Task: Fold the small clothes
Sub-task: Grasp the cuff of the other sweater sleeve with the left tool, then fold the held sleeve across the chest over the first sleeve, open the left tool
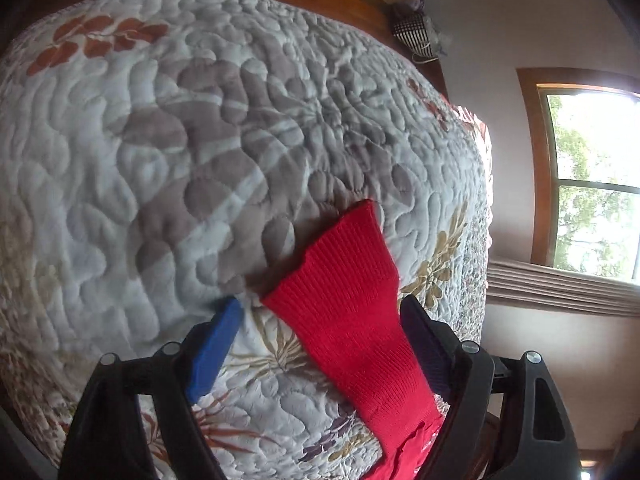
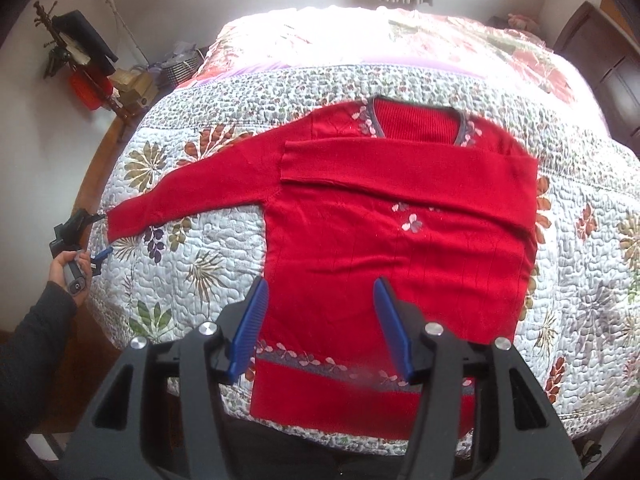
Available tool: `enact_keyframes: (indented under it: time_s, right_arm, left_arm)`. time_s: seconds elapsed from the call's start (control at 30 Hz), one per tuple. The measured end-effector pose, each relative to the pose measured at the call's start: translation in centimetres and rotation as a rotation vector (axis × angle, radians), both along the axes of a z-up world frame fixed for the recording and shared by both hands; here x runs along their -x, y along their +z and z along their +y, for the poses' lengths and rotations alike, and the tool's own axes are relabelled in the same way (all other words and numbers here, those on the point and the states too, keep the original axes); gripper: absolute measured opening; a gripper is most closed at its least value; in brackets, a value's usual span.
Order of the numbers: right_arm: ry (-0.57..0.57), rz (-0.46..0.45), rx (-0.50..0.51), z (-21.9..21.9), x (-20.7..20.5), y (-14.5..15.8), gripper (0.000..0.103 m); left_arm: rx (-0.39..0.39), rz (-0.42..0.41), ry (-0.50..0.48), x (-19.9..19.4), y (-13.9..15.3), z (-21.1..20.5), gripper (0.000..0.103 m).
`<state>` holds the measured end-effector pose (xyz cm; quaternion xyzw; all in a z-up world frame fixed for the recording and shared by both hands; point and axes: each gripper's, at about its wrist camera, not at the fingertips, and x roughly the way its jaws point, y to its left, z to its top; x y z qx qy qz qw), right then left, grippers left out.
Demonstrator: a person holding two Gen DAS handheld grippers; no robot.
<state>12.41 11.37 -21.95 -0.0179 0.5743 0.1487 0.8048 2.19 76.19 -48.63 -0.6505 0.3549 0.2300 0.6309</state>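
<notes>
Blue-padded fingers [image 2: 250,328] of the right gripper [image 2: 322,330] stand wide apart above the lower part of a red sweater [image 2: 360,248], which lies flat on the quilted bed [image 2: 192,280] with one sleeve folded across its chest; no writing or label can be read anywhere. At the bed's left edge a hand [image 2: 70,276] in a dark sleeve [image 2: 36,320] holds the left gripper [image 1: 320,312], its jaws open around the cuff of the outstretched sleeve [image 1: 352,312] without closing on it.
</notes>
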Motion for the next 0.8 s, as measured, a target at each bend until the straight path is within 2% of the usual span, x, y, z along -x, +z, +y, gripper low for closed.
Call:
enact_keyframes:
  time_s: [0.07, 0.13, 0.2, 0.27, 0.4, 0.5, 0.6, 0.8]
  right_arm:
    - [-0.009, -0.009, 0.008, -0.1, 0.0, 0.3, 0.057]
    - [-0.030, -0.019, 0.009, -0.6, -0.1, 0.6, 0.057]
    - [-0.048, -0.022, 0.007, -1.0, -0.1, 0.8, 0.057]
    - [-0.073, -0.023, -0.004, -1.7, -0.2, 1.0, 0.057]
    - [-0.088, -0.026, -0.019, -2.5, -0.3, 1.1, 0.057]
    - [-0.098, -0.028, -0.031, -3.1, -0.3, 1.1, 0.057]
    - [-0.119, -0.020, -0.056, -4.1, -0.3, 0.9, 0.057]
    - [-0.145, -0.017, -0.082, -6.1, -0.6, 0.4, 0.057]
  left_arm:
    - [-0.017, 0.018, -0.014, -1.2, 0.1, -0.7, 0.084]
    - [-0.055, 0.054, -0.031, -1.6, 0.6, -0.6, 0.075]
    - [-0.088, 0.103, -0.046, -2.4, 1.1, -0.8, 0.033]
    - [-0.067, 0.084, -0.054, -2.7, 1.1, -0.8, 0.008]
    - [-0.124, 0.082, -0.080, -4.5, 3.3, -1.6, 0.007]
    - [-0.192, 0.022, -0.117, -6.0, 6.6, -2.6, 0.007]
    - [-0.271, -0.069, -0.186, -8.6, 11.1, -4.7, 0.007]
    - [-0.353, -0.202, -0.332, -13.8, 17.5, -10.3, 0.007]
